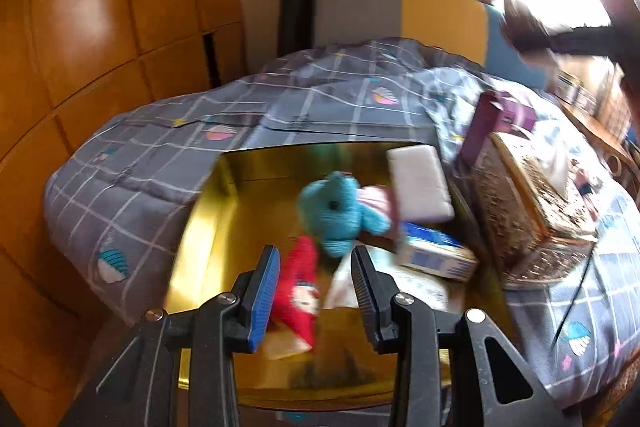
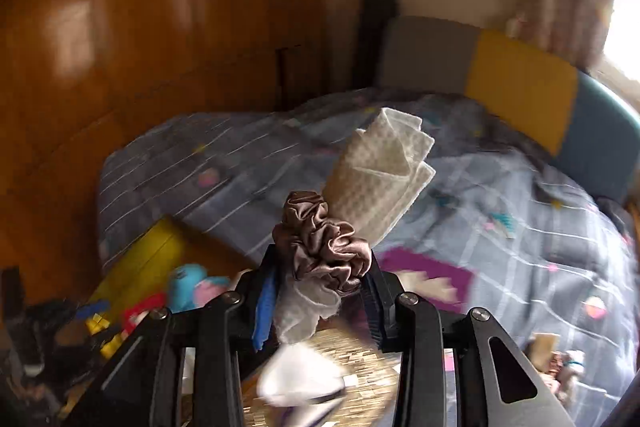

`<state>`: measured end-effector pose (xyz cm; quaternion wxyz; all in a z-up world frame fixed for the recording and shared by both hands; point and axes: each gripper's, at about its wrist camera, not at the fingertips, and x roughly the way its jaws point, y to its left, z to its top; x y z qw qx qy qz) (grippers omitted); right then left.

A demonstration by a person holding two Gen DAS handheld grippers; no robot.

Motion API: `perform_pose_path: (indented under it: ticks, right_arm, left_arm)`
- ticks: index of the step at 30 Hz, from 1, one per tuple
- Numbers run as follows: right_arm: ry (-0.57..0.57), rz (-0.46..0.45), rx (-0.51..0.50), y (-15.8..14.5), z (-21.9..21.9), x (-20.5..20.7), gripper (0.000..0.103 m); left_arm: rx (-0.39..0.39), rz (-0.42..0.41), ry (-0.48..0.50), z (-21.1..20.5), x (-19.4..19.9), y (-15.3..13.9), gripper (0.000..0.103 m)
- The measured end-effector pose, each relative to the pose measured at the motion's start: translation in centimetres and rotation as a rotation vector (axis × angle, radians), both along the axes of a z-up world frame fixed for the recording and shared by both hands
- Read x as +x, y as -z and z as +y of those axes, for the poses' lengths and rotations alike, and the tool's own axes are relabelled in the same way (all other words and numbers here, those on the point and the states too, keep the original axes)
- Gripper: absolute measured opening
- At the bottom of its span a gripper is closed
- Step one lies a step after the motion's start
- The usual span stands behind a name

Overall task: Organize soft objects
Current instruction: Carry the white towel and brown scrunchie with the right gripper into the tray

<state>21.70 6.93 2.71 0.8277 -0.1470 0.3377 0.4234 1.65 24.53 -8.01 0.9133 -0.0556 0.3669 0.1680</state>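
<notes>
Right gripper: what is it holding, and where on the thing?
The right gripper is shut on a folded white cloth ringed by a brown scrunchie, gripped at the banded lower end; the folded top sticks out beyond the fingers.

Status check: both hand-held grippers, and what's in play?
Right hand-held gripper shut on scrunchie and white cloth. Left hand-held gripper empty over gold box. Nothing blocking.

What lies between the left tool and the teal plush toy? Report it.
A red plush toy in the gold box, between left tool and teal plush toy; left wrist view.
</notes>
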Motion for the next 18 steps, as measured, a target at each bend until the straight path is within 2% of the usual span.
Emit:
perform_pose_path:
  ticks: [5,11,15,18]
  right_arm:
    - [-0.169,0.125,-0.044,4.6,4.0,-5.6,0.038]
    - [-0.338,0.258,-0.115,10.5,7.2,-10.9,0.038]
    - [-0.382,0.306,-0.173,13.4,8.7,-12.4,0.039]
    - [-0.371,0.309,-0.218,15.3,9.8,-12.2,0.043]
  left_arm:
    - [0.017,-0.002,-0.064,1.6,-0.7,-0.2,0.037]
    - [0.018,-0.012,-0.087,2.4,-1.2,-0.4,0.037]
    - [0.001,-0.002,-0.096,2.7,-1.1,0.0,0.037]
    - [-0.005,0.007,-0.111,3.0,-1.3,0.3,0.037]
